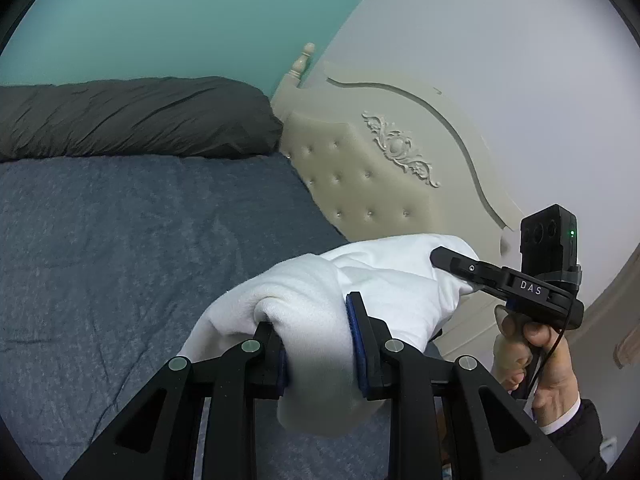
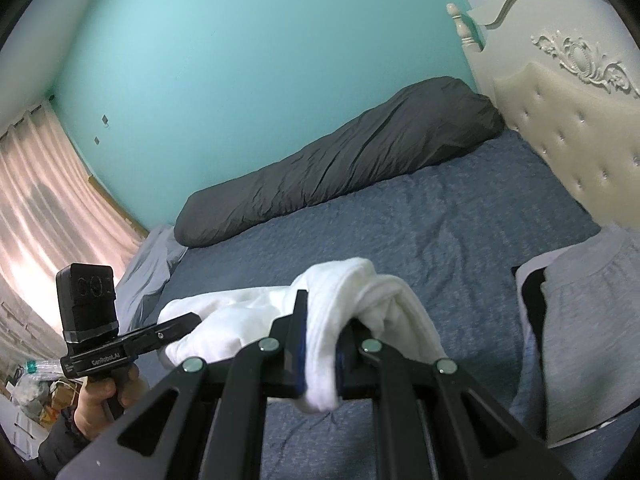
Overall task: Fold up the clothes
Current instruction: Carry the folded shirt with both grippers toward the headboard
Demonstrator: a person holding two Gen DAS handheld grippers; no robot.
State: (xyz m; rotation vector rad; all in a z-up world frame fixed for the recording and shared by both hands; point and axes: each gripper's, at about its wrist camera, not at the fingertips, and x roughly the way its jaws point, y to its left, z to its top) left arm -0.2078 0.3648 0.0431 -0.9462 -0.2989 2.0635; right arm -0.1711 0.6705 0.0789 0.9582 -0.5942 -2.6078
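A white garment (image 1: pixel 320 280) hangs bunched in the air above the bed, held at two places. In the left wrist view my left gripper (image 1: pixel 318 340) is shut on a thick fold of it, the cloth bulging between the blue pads (image 1: pixel 354 320). My right gripper (image 1: pixel 446 258) pinches the garment's far end at the right, held by a hand (image 1: pixel 540 360). The right wrist view shows my right gripper (image 2: pixel 322 340) shut on a white fold (image 2: pixel 348 292). My left gripper (image 2: pixel 186 322) bites the other end at the left.
A blue blanket (image 2: pixel 440 216) covers the bed. A dark grey rolled duvet (image 2: pixel 340 160) lies along the teal wall. The cream tufted headboard (image 1: pixel 360 172) stands at the right. Folded grey clothes (image 2: pixel 592 340) rest near the headboard. Curtains (image 2: pixel 40 200) hang at the far left.
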